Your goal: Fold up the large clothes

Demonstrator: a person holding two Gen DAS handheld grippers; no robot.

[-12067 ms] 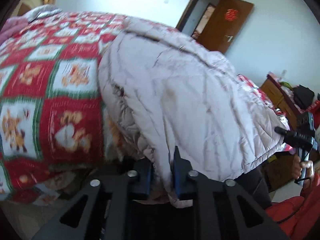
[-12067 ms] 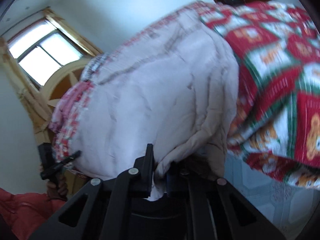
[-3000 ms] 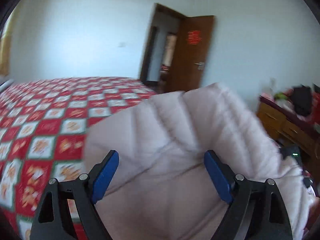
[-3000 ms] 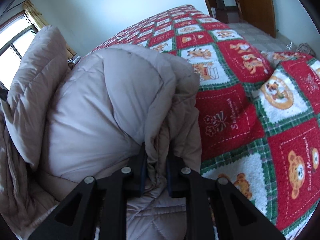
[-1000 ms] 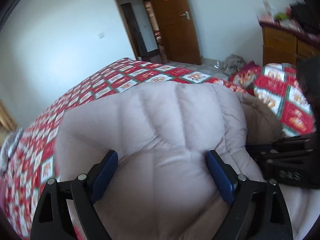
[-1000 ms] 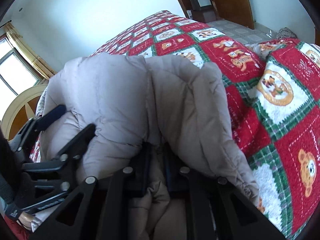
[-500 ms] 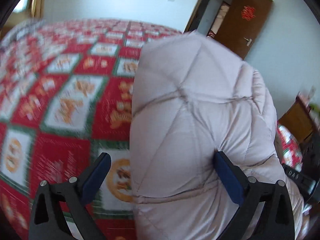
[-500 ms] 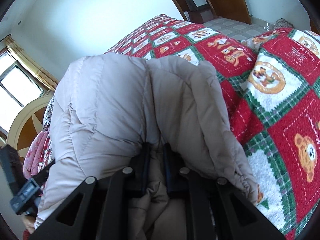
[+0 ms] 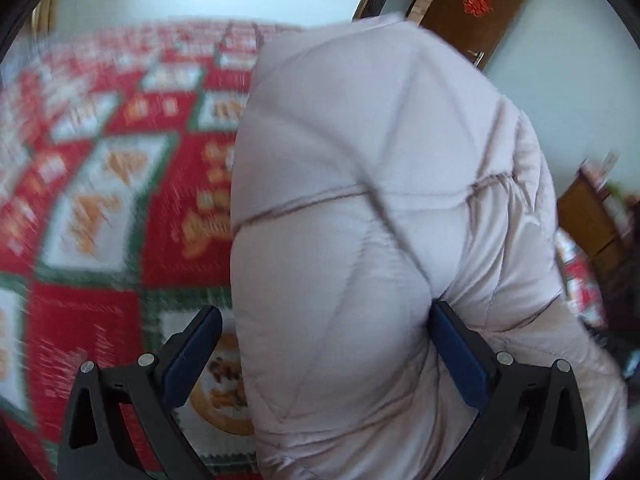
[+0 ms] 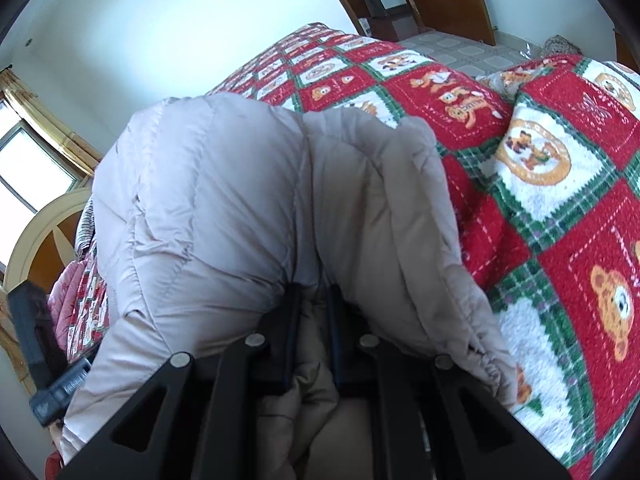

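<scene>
The pale quilted coat (image 10: 224, 216) lies bunched in a puffy heap on the bed's red, white and green patchwork blanket (image 10: 560, 208), which spreads from 12 to 4 o'clock in the right wrist view. The right gripper (image 10: 312, 312) has its fingers pinched narrow on a fold of the coat, whose lower edge is cut off. The left gripper (image 9: 326, 354) has its blue-padded fingers (image 9: 456, 354) spread wide around the coat (image 9: 380, 208), the blanket (image 9: 100, 208) blurred at 9 o'clock.

Left wrist view: very near padded coat (image 9: 380, 220), faces across it toward brown door (image 9: 476, 12). Right wrist view: equally near coat (image 10: 240, 208), facing bed's far end, window (image 10: 28, 168) at left. Shared: coat, red quilt (image 9: 100, 200).
</scene>
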